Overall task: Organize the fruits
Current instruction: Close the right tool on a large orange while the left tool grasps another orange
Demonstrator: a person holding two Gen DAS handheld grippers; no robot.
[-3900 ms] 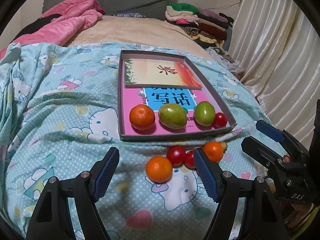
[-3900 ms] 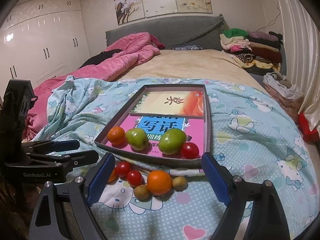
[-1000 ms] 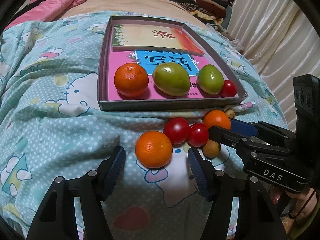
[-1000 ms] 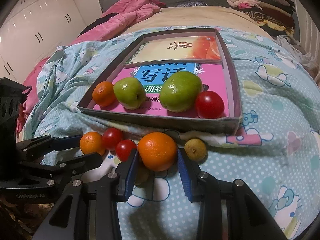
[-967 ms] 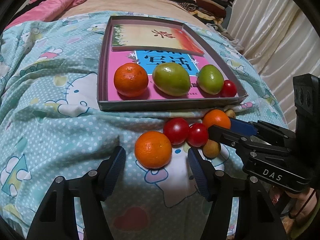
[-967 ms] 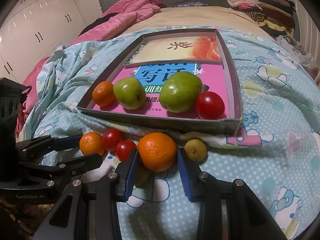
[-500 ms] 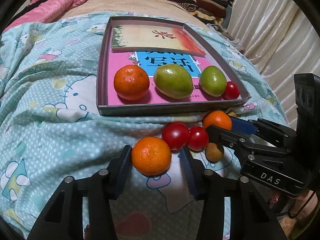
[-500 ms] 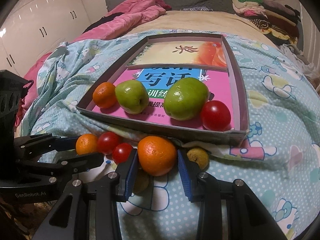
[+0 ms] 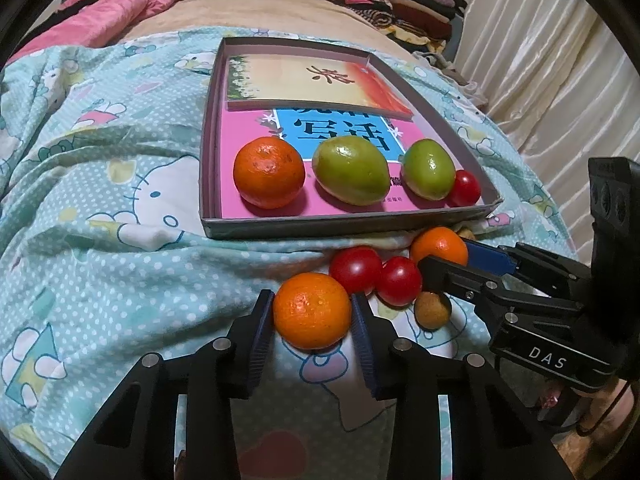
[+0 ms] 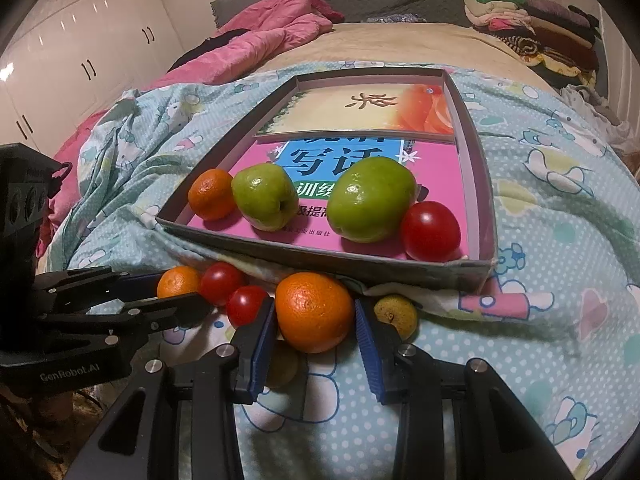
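Now 2 blue-ribbed grippers, left gripper (image 9: 313,314) and right gripper (image 10: 316,316), pinch round dimpled oranges (image 9: 312,310).

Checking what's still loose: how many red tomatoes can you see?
3: one tomato in the tray at its right end, two on the blanket, the larger tomato beside the smaller tomato. More may be hidden.
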